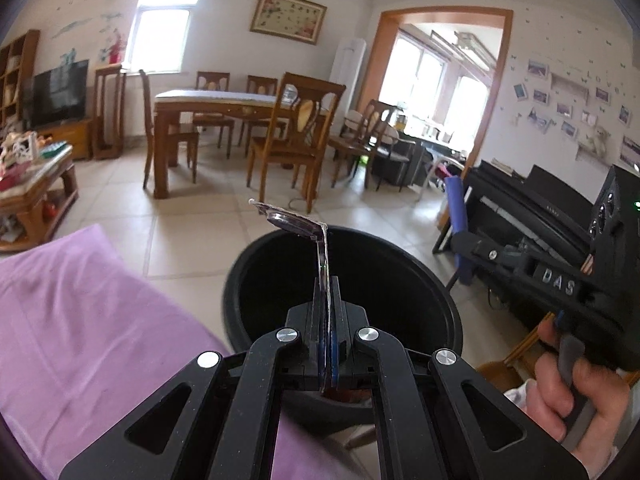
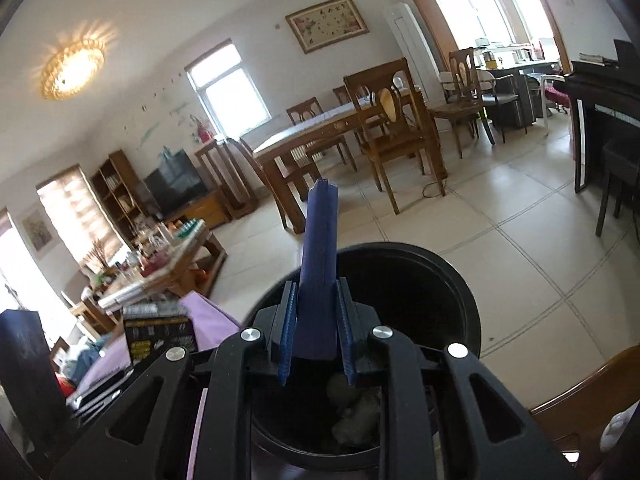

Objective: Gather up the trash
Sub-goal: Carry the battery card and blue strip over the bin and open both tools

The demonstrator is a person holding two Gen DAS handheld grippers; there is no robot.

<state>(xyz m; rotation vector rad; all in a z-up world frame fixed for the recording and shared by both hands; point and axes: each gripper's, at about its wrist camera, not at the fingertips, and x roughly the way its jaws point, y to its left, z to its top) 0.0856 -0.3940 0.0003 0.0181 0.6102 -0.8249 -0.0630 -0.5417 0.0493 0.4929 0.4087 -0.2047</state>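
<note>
Above the round black plastic bin (image 1: 420, 280), which stood on the pale tiled floor (image 1: 192, 224) beside a lilac cloth-covered seat (image 1: 80, 320), both grippers were held out over the opening. The left gripper (image 1: 329, 280) had its fingers pressed together on a thin clear plastic blister wrapper (image 1: 294, 220), which rose straight up from the pads and bent over at its top toward the left. The wrapper's bent end reached just past the bin's far rim in the left wrist view. The right gripper (image 2: 316, 292) had its fingers clamped on a dark blue flat folded piece (image 2: 318, 248) that stood upright between the blue ribbed pads (image 2: 286, 332) and reached well above them, in front of the bin (image 2: 440, 280). Pale grey crumpled scraps (image 2: 356, 412) lay at the bottom of the bin. From the left wrist view, a hand (image 1: 576, 396) gripped the handle of the right gripper's black body, at the right edge. A wooden dining table (image 1: 208, 104) with chairs stood well beyond the bin.
</note>
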